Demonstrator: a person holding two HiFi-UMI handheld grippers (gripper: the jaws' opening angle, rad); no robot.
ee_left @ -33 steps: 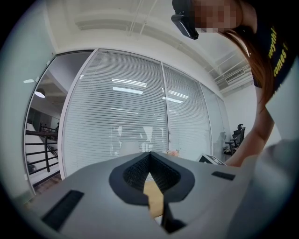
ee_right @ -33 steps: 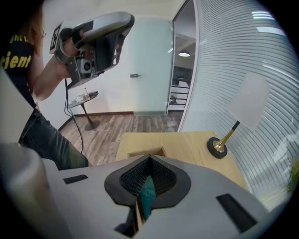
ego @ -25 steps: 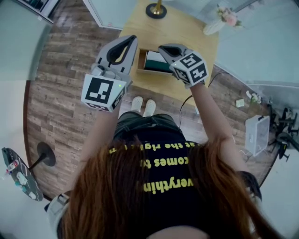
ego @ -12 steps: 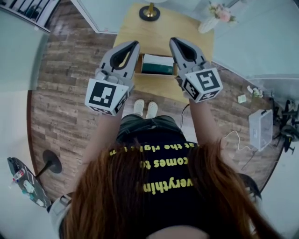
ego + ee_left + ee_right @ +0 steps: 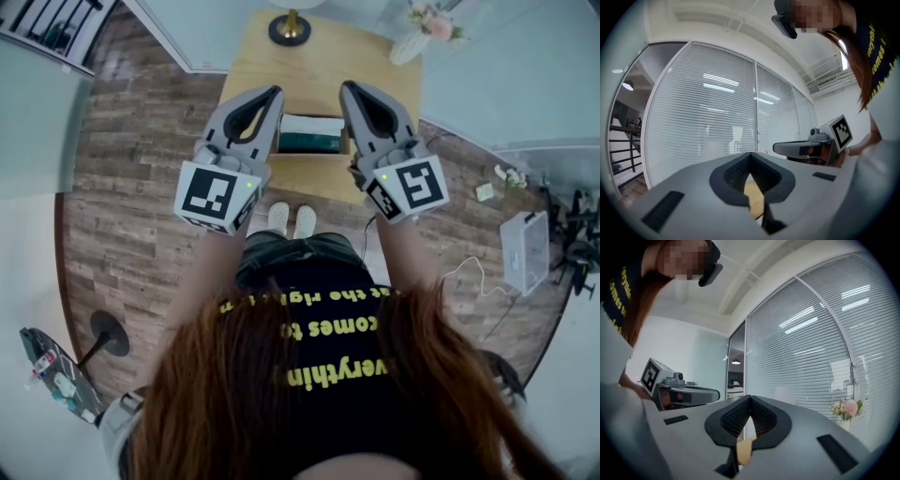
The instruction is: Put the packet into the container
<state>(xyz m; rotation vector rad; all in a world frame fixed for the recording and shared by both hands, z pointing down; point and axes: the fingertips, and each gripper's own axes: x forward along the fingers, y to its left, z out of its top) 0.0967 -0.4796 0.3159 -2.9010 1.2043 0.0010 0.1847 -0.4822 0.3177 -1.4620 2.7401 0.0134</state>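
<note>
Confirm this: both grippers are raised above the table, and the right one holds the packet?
Not quite. The right gripper is shut on nothing, as the right gripper view shows; the head view shows the packet lying in the box.

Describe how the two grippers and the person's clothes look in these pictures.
Both the left gripper and the right gripper are grey, tapering shells with dark ribbed pads. Each carries a white cube with black square markers and a green light. The person wears a black shirt with yellow lettering.
</note>
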